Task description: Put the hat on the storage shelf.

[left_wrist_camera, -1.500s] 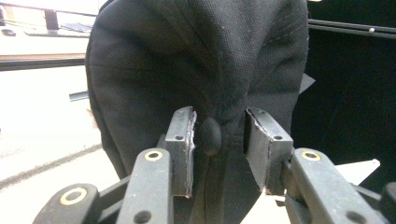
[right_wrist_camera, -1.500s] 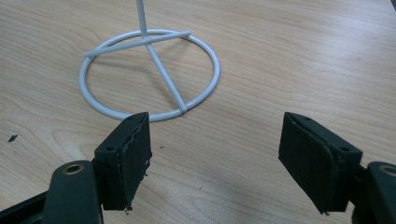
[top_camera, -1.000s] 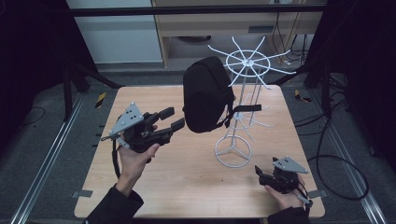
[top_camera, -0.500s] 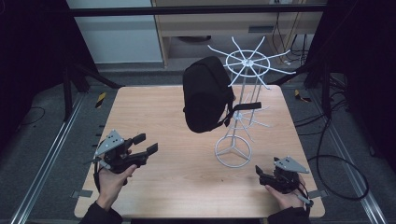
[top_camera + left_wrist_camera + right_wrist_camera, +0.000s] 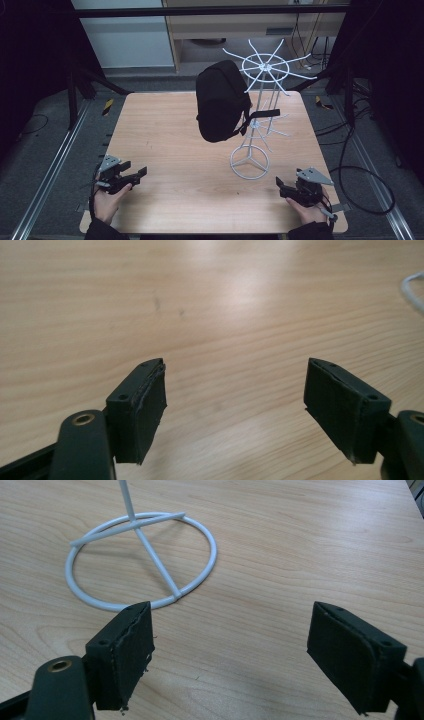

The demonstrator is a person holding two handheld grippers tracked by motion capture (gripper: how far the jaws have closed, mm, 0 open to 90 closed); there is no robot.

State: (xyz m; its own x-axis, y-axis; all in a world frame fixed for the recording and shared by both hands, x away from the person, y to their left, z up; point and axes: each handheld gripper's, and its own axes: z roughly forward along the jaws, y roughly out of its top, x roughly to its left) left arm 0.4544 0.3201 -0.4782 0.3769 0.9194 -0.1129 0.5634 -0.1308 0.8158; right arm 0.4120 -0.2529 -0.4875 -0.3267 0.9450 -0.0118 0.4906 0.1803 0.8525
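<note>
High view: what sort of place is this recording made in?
Probably a lab or workshop set up for recording: a bare wooden table with a white wire stand holding a black backpack, metal floor rails, and loose cables around it.

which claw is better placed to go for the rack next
Right, probably. The right claw rests open beside the rack's ring base, which lies just ahead of its jaws. The left claw sits open at the table's far left edge, with bare wood ahead of it.
</note>
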